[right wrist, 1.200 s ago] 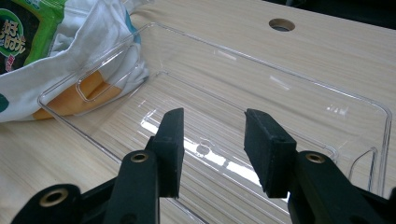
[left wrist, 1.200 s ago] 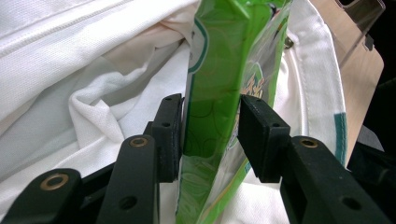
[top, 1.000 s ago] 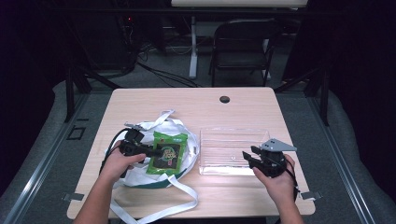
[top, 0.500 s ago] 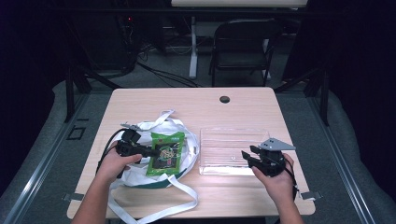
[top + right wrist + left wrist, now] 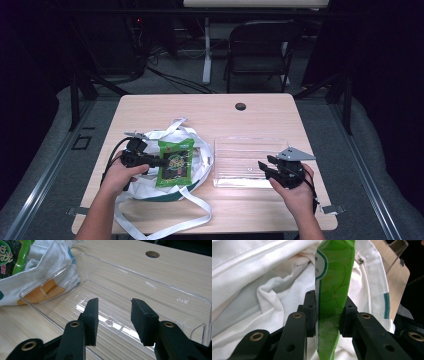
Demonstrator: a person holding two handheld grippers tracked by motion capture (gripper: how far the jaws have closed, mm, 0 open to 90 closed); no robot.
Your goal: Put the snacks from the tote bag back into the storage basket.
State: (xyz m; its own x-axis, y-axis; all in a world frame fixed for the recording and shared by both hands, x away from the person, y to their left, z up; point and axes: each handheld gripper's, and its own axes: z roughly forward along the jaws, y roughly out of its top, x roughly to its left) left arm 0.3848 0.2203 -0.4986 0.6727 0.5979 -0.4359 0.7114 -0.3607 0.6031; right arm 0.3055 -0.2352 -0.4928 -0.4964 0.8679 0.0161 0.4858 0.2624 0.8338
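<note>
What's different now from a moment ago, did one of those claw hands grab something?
Yes. The left gripper has just been closing, and its fingers now pinch the green snack packet lying on the white bag. The packet itself has barely shifted. The right gripper stayed put, fingers apart over the clear tray with nothing between them.

A wooden table [image 5: 210, 112] stands on a grey floor [image 5: 55, 135], with a round hole [image 5: 240, 106] near its far edge. Behind the table stands a dark folding chair [image 5: 260, 55]. Cables [image 5: 175, 80] lie on the floor beside a white post [image 5: 206, 50].
</note>
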